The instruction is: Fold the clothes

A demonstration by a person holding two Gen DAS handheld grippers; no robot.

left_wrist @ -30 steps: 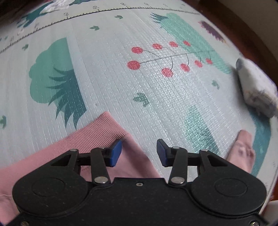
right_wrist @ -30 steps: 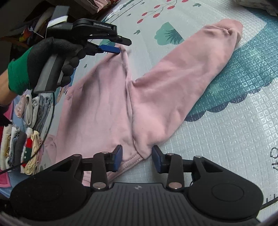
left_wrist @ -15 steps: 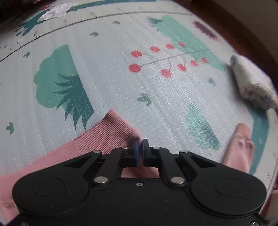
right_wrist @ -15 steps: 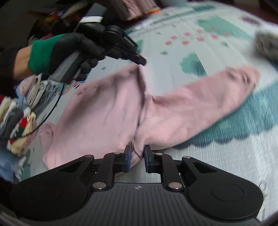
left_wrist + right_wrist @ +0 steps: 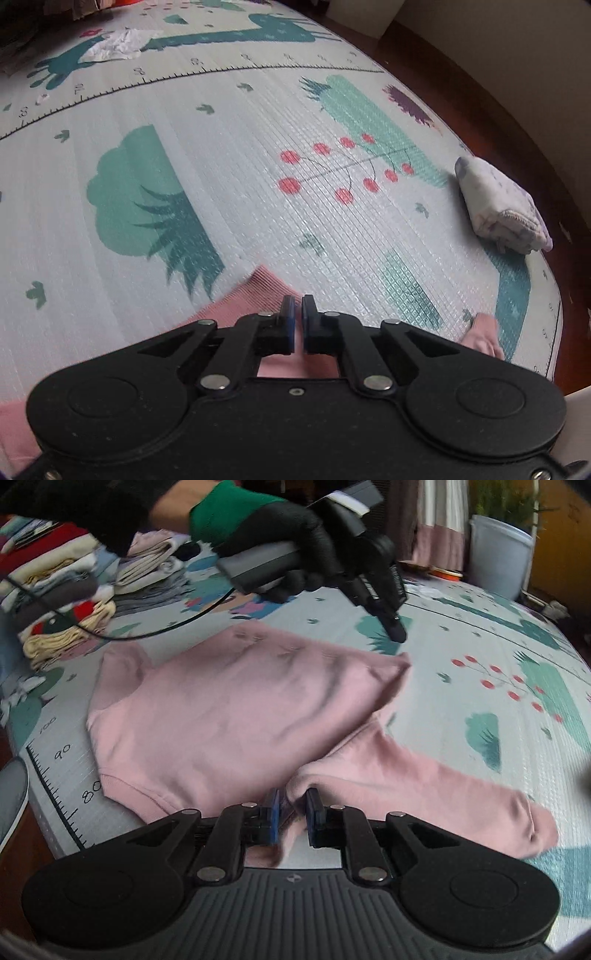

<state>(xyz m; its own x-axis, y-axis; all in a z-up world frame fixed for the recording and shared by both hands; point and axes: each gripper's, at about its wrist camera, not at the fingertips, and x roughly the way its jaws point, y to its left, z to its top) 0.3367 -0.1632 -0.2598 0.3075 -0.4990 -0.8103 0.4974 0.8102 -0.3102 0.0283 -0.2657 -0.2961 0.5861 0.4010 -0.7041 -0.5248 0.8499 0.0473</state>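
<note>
A pink sweatshirt (image 5: 229, 716) lies spread on the play mat (image 5: 480, 646), one sleeve (image 5: 443, 786) stretching right. My right gripper (image 5: 291, 805) is shut on a fold of its near edge by the armpit. In the left wrist view my left gripper (image 5: 297, 310) is shut, with the ribbed hem corner (image 5: 258, 291) of the sweatshirt at its tips. In the right wrist view the left gripper's tip (image 5: 397, 633) hovers just above that corner (image 5: 399, 664), so I cannot tell whether it holds the cloth. The sleeve cuff (image 5: 484, 332) shows at the right.
A folded white patterned garment (image 5: 502, 206) lies at the mat's right edge. Stacks of folded clothes (image 5: 62, 602) sit at the far left. A crumpled white cloth (image 5: 114, 44) lies far back. A pale bin with a plant (image 5: 498, 557) stands beyond the mat. Dark floor borders the mat.
Both grippers closed from open: the right onto the sweatshirt's near edge, the left at the hem corner. The sweatshirt body now lies flatter and the views have swung.
</note>
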